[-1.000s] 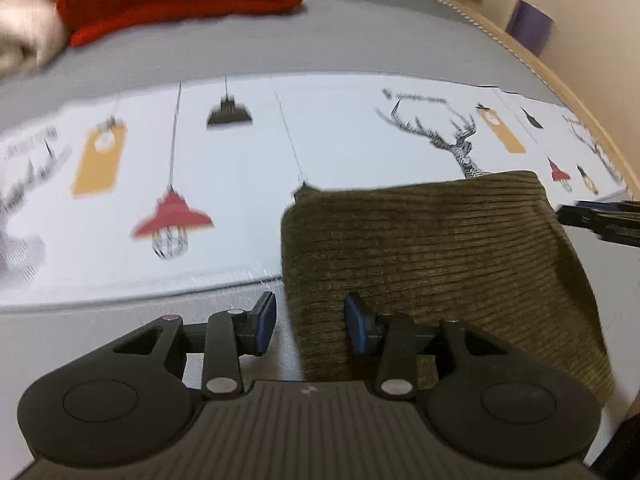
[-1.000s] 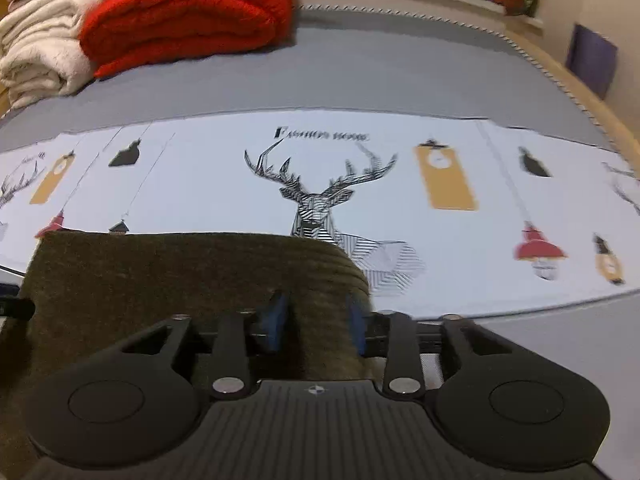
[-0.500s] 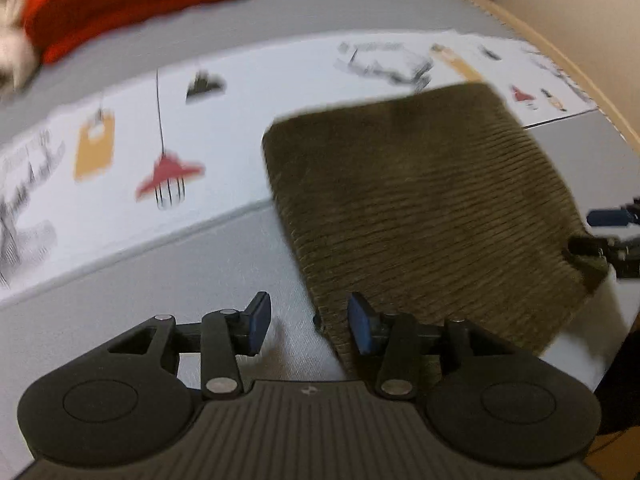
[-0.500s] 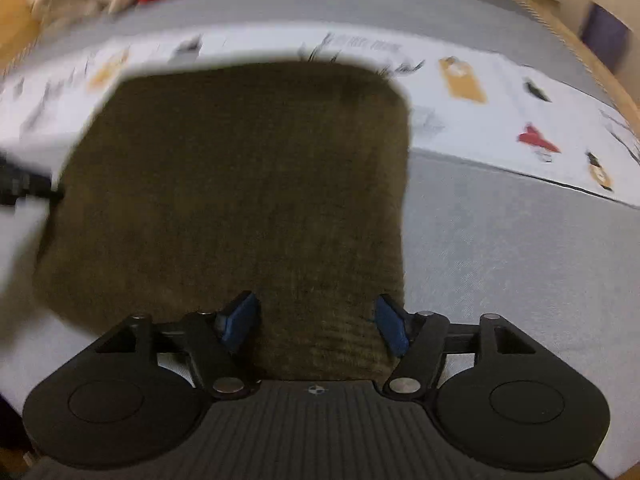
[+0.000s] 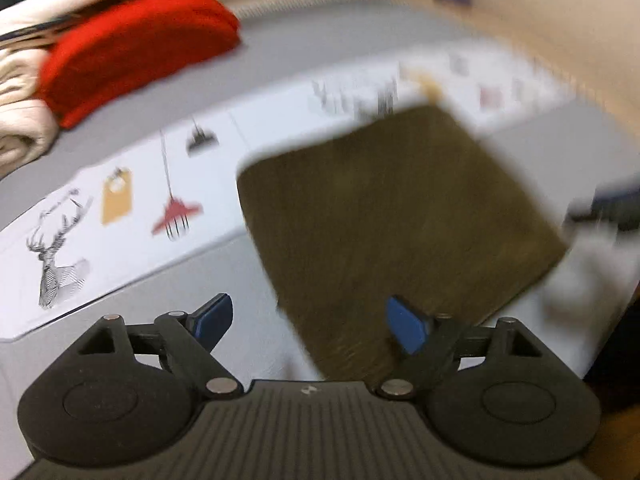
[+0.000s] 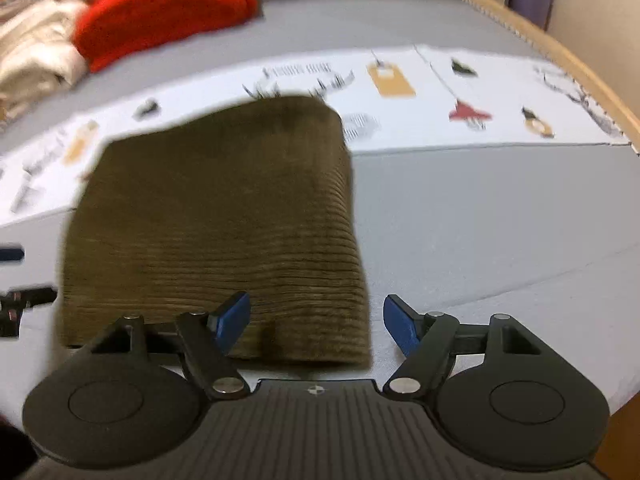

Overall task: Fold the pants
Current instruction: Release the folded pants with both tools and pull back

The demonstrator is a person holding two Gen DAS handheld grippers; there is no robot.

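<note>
While the pants are lying as a compact olive corduroy block on the grey bed, their far edge overlapping the white printed cloth, both tools are letting go. The right gripper is hanging just above the near right corner of the block, its jaws opening, blue pads apart with only the near edge of the fabric below them and nothing pinched. The left gripper is sitting off the block's near left corner, its jaws also opening; the grey cover and a strip of the fabric are showing between its pads, and these are pressing on nothing. That view is smeared, so finer detail of the edge is hard to tell. Judging by the neat rectangle, with the sides looking stacked and no loose leg trailing, the folding looks finished or nearly so, and the step in hand is the release after the last fold. The next move is probably asking for little: drawing both tools clear without snagging the ribbed cloth, or, if the corners are sitting unevenly, a light press or nudge to square them. At the head of the bed a red blanket and cream ones are lying well apart from the work.
</note>
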